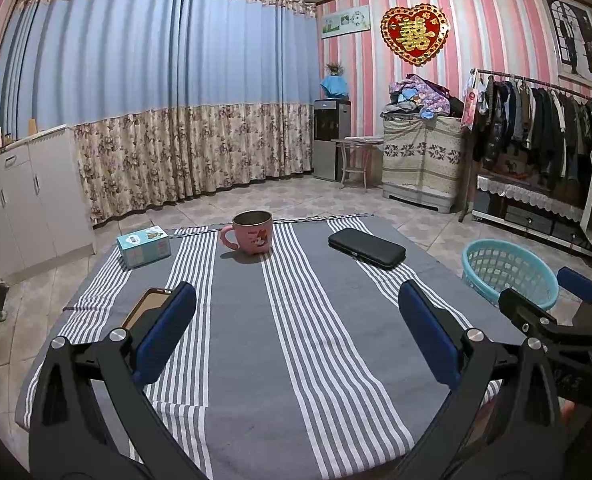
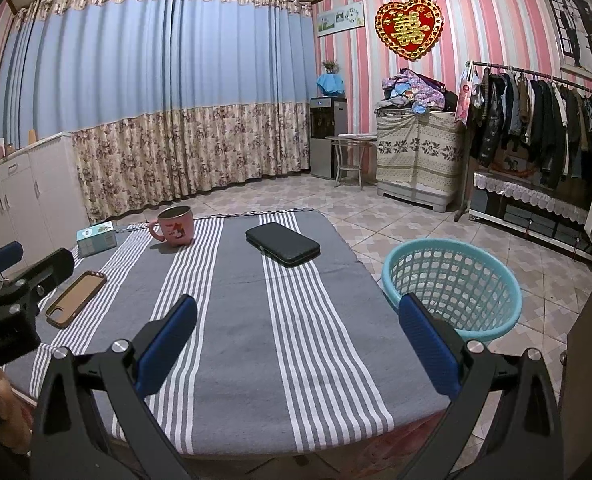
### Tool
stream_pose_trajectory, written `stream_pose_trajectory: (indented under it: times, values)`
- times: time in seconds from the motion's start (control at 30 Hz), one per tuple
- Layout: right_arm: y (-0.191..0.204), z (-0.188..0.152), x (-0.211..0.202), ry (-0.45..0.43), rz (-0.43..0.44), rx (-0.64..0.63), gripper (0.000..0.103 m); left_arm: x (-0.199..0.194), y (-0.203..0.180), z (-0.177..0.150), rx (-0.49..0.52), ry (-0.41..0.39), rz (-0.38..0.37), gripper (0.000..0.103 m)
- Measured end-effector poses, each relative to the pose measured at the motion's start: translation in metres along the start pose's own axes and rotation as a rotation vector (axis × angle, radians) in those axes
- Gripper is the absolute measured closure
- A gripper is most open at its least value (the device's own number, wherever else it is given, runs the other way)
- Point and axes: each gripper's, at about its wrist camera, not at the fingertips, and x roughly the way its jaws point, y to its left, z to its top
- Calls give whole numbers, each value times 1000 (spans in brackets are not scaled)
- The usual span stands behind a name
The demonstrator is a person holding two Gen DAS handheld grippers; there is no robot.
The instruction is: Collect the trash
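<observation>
Both grippers released, empty: left gripper (image 1: pixel 298 336), right gripper (image 2: pixel 298 340) above tabletop (image 2: pixel 239 344) near edge. Turquoise basket (image 2: pixel 452 284) on floor beside right edge. Pink mug (image 1: pixel 251 232), black case (image 1: pixel 366 248) along far edge; phone (image 2: pixel 76 298) near left edge

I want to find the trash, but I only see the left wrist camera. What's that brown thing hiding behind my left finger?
Observer: A phone case, lying flat on the striped cloth.
Operator: Is anything in the blue basket? The other gripper covers part of it.
Observer: The basket looks empty inside; it stands on the floor.
Operator: Is my right gripper holding something?
Observer: No, the right gripper is open, with nothing between its fingers.
</observation>
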Motion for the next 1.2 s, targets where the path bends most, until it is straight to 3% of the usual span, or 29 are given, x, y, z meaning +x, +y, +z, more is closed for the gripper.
stream_pose_trajectory:
  times: [1.2]
  values:
    - [-3,4,1,-5,4,3,5,-1,7,1,2,-8,15,5]
